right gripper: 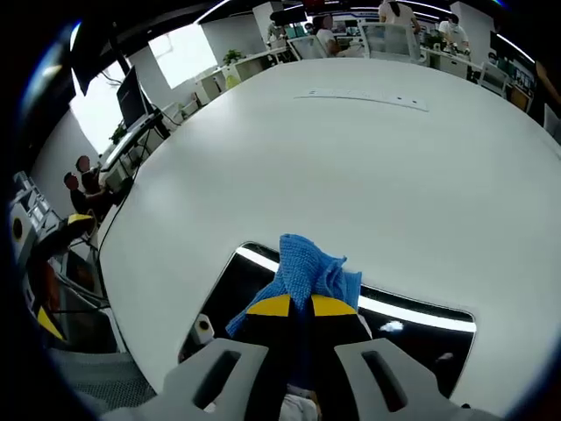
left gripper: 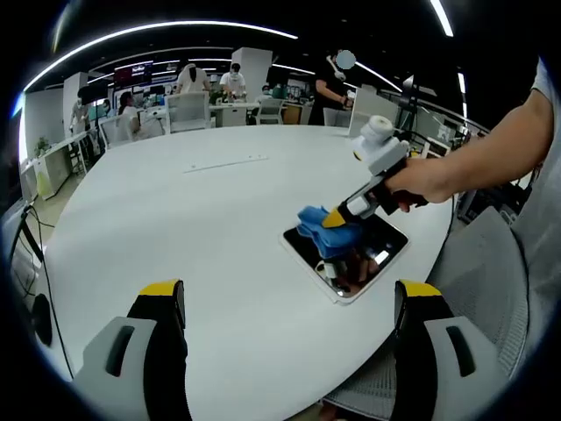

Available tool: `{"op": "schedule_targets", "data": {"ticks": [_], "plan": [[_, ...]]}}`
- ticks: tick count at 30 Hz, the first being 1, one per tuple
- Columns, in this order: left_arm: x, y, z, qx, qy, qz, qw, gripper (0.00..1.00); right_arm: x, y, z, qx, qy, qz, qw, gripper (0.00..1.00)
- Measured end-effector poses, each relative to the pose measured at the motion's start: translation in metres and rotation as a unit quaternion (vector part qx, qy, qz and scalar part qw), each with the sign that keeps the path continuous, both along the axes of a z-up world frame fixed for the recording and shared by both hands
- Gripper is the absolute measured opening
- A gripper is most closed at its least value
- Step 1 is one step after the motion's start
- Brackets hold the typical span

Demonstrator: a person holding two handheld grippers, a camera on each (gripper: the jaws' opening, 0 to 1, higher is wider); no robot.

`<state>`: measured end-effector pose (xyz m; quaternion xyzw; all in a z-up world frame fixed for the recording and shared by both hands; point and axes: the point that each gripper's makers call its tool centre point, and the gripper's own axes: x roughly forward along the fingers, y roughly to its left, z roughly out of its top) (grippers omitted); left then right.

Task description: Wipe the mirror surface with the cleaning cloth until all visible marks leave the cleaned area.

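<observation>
A rectangular mirror [left gripper: 381,246] with a white frame lies flat on the white table, near its right edge. A blue cleaning cloth [left gripper: 317,227] is pressed onto the mirror's left part. My right gripper [left gripper: 337,219], held by a person's hand, is shut on the cloth. In the right gripper view the blue cloth [right gripper: 307,267] sticks out from between the shut yellow-tipped jaws of the right gripper [right gripper: 300,307], resting on the dark mirror [right gripper: 412,333]. My left gripper [left gripper: 285,294] hovers over the table's near side, open and holding nothing.
The big round white table [left gripper: 175,219] has a thin strip [left gripper: 226,164] lying near its middle. Several people and desks stand beyond the far edge. A grey chair [left gripper: 473,281] sits by the table's right side.
</observation>
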<state>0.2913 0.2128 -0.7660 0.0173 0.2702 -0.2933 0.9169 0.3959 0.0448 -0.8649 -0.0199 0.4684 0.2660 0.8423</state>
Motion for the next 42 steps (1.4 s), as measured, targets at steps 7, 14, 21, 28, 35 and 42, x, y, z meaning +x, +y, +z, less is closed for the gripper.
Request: {"op": "schedule_targets", "data": {"ticks": [7, 14, 21, 28, 35, 42], "plan": [[-0.001, -0.004, 0.002, 0.000, -0.003, -0.002, 1.0000, 0.99, -0.012, 0.001, -0.001, 0.007, 0.005, -0.014, 0.9999, 0.01], [-0.002, -0.006, 0.003, 0.000, -0.005, -0.004, 1.0000, 0.99, -0.024, 0.002, 0.000, 0.009, -0.001, -0.020, 0.9998, 0.01], [-0.002, -0.009, 0.005, 0.000, -0.006, -0.004, 1.0000, 0.99, -0.031, 0.001, -0.001, 0.010, -0.002, -0.035, 0.9993, 0.01], [-0.004, -0.011, 0.005, 0.000, -0.008, -0.003, 1.0000, 0.99, -0.041, 0.002, -0.001, 0.014, -0.003, -0.029, 0.9995, 0.01], [-0.006, -0.013, 0.005, -0.001, -0.007, -0.003, 1.0000, 0.99, -0.050, 0.003, -0.001, 0.013, -0.004, -0.030, 0.9995, 0.00], [-0.006, -0.013, 0.007, 0.000, -0.009, -0.002, 1.0000, 0.99, -0.059, 0.003, 0.001, 0.020, 0.002, -0.037, 0.9991, 0.00]]}}
